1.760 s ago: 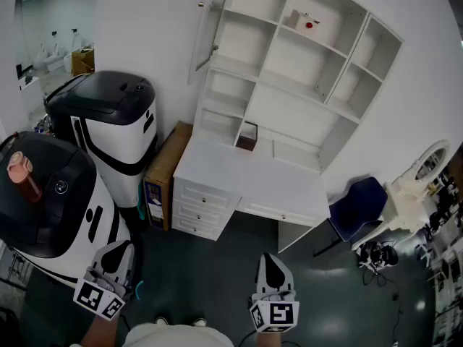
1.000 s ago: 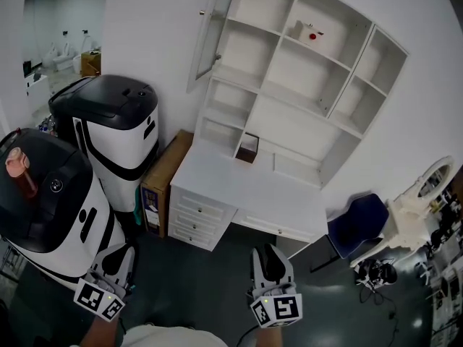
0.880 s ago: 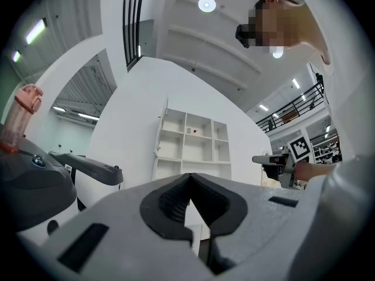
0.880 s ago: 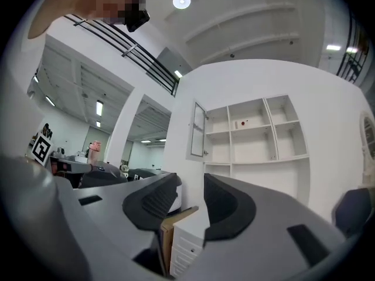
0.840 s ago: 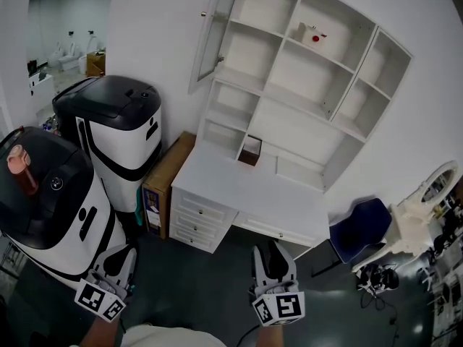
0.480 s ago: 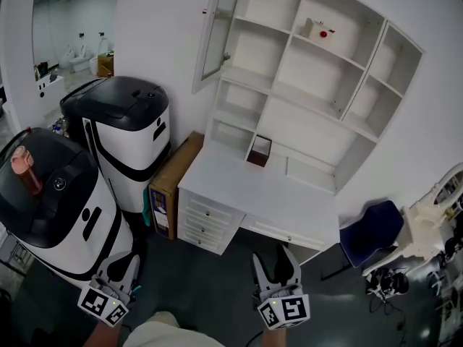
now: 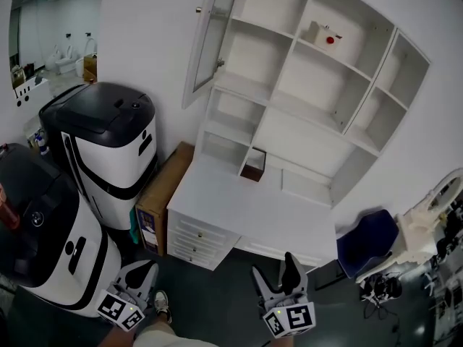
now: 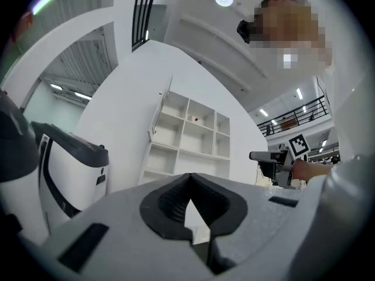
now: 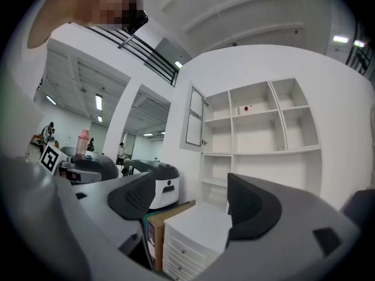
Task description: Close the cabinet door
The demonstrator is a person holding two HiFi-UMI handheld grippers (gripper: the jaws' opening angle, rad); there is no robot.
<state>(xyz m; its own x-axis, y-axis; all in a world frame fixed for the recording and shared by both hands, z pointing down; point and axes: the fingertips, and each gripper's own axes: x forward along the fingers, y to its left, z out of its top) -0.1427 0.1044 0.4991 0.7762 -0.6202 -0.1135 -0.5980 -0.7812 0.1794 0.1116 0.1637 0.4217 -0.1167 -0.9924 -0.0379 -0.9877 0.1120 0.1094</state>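
Note:
The white wall cabinet (image 7: 311, 85) stands above a white desk (image 7: 246, 208). Its glass door (image 7: 206, 38) at the top left hangs swung out, also seen as the door (image 8: 157, 113) in the left gripper view and the door (image 9: 195, 123) in the right gripper view. Both grippers are low, near the floor in front of the desk and far from the door. My left gripper (image 7: 143, 273) (image 8: 190, 180) is shut with nothing in it. My right gripper (image 7: 282, 275) (image 9: 190, 201) has its jaws opening wide, with nothing between them.
Two black-and-white machines (image 7: 108, 143) (image 7: 43, 244) stand at the left. A cardboard box (image 7: 155, 201) leans beside the desk drawers. A small brown box (image 7: 253, 166) sits on the desk. A blue chair (image 7: 365, 237) is at the right.
Both grippers have moved toward the desk, the left one shifting right. The right gripper's jaws have spread from shut to wide. The door hangs as before.

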